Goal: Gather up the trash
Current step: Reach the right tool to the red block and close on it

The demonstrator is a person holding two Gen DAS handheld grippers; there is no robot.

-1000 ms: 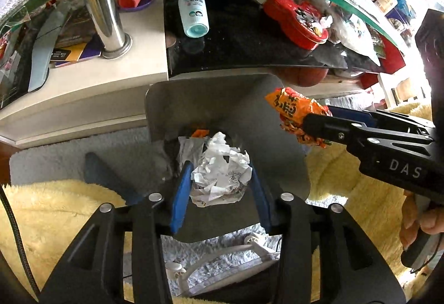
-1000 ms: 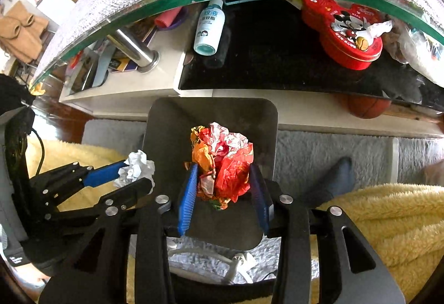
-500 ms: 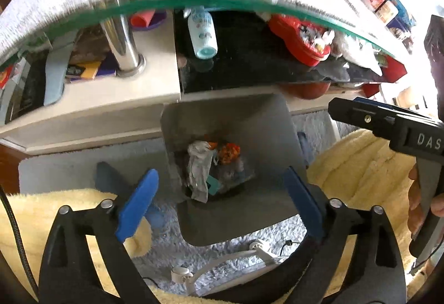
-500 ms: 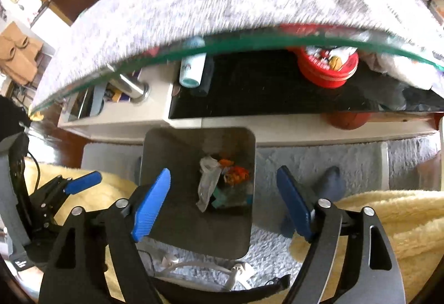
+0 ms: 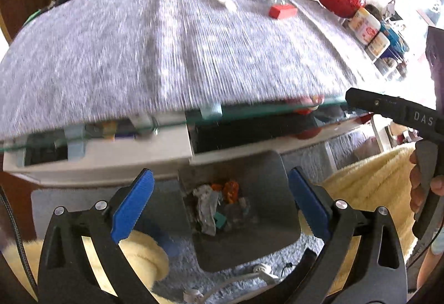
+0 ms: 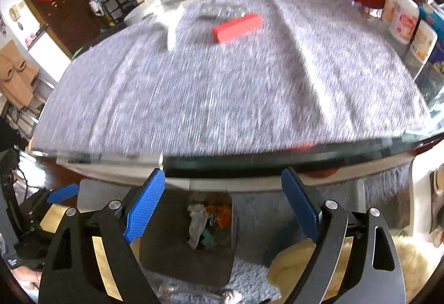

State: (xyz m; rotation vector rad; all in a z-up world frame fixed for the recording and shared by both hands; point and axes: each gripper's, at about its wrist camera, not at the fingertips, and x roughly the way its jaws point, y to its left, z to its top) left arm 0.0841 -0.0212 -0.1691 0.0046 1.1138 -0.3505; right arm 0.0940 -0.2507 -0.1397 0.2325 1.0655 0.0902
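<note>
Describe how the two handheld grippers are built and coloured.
The left gripper has two black plastic arms with triangular cut-outs, silver pivot bolts and ribbed blue pads. The right gripper matches it; seen from the left wrist, its black body carries white letters "DAS". A black braided cable runs alongside.
</note>
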